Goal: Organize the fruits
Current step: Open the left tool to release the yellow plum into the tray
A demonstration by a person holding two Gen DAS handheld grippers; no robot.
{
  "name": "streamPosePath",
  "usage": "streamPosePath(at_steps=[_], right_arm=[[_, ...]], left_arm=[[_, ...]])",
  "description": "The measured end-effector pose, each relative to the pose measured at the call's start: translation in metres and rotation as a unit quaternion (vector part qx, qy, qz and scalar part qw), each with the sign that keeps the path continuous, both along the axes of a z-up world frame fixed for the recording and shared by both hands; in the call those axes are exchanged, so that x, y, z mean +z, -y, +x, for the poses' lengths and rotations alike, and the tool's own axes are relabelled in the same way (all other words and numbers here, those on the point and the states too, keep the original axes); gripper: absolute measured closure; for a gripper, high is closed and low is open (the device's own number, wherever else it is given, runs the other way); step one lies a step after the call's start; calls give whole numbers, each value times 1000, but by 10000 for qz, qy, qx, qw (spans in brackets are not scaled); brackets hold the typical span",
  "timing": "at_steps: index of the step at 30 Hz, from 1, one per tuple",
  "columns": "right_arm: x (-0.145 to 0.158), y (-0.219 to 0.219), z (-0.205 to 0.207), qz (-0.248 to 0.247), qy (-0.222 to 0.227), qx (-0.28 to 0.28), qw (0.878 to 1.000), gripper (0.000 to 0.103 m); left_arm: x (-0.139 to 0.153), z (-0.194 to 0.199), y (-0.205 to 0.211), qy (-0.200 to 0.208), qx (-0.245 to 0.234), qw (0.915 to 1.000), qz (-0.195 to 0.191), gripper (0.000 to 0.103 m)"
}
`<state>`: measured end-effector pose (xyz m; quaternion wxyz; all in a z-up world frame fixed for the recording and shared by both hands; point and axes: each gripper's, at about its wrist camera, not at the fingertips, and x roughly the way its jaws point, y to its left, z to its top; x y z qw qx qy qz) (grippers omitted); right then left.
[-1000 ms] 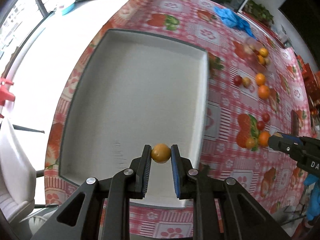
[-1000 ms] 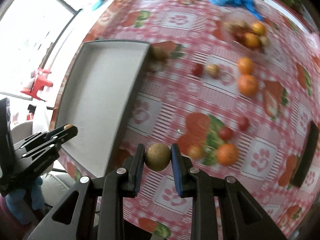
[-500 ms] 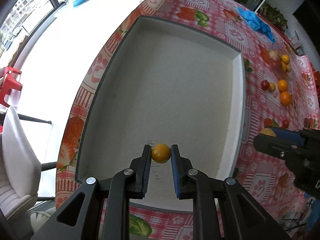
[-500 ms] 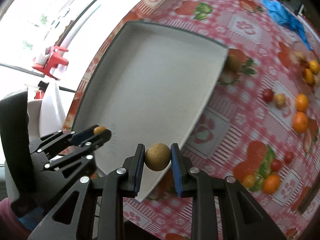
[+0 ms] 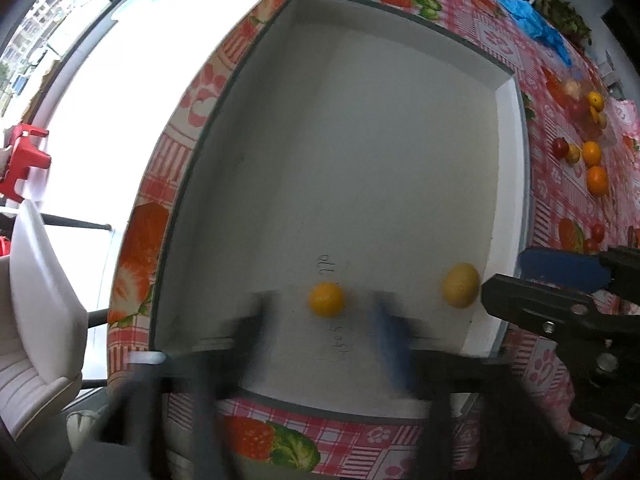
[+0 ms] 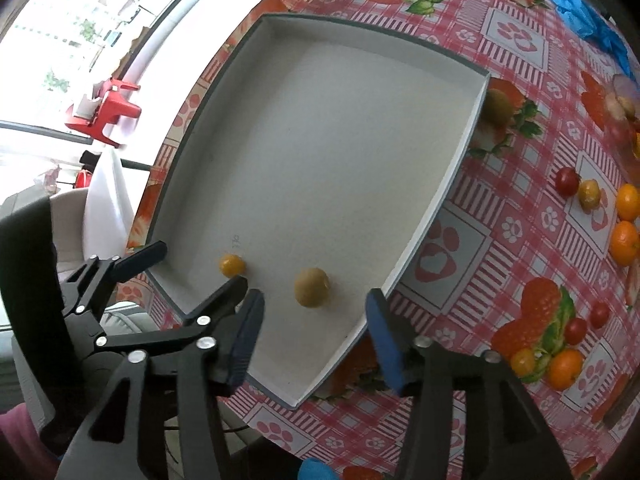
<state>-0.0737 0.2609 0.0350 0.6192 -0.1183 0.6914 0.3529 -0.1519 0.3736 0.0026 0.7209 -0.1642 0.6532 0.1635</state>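
Note:
A large white tray (image 5: 508, 92) (image 6: 472, 120) lies on the red checked tablecloth. A small orange-yellow fruit (image 5: 326, 299) (image 6: 232, 265) rests on the tray floor near its front edge. A brownish-yellow round fruit (image 5: 460, 285) (image 6: 312, 287) rests to its right. My left gripper (image 5: 328, 332) is open, its blurred fingers either side of the orange-yellow fruit. My right gripper (image 6: 314, 340) is open just behind the brownish fruit, not touching it.
Several oranges (image 6: 624, 240) and small red and yellow tomatoes (image 6: 567, 181) lie scattered on the cloth right of the tray. A kiwi-like fruit (image 6: 498, 104) sits by the tray's right wall. A blue cloth (image 5: 528, 12) lies far back. Chairs stand beyond the table's left edge.
Both grippers have opened and let go of their fruits, which now rest on the tray floor. The right gripper moved over the tray's front right corner.

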Motion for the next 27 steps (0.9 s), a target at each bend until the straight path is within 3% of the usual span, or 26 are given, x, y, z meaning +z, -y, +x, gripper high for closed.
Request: streamPosePath(at_steps=[2,7,11,18,27], right_arm=[[1,4,1,-30,45,-51,10000,30],[5,21,8,-200,196,-251,9993,15],[7,46,10,-425,622,-393,9964,0],[-6,108,15,-817,474,-1005,9904,0],[-24,193,27,-1249,232,-2006,9714,0]], left_arm=[[8,-2,1,174,24,9996,227,15],[5,2,5,0,-47,9998,176,15],[6,8,13,14,-114,9999,96,15],[13,20,39,72,-429,9988,207,15],[23,39,77,219,-988,9946,222,15]])
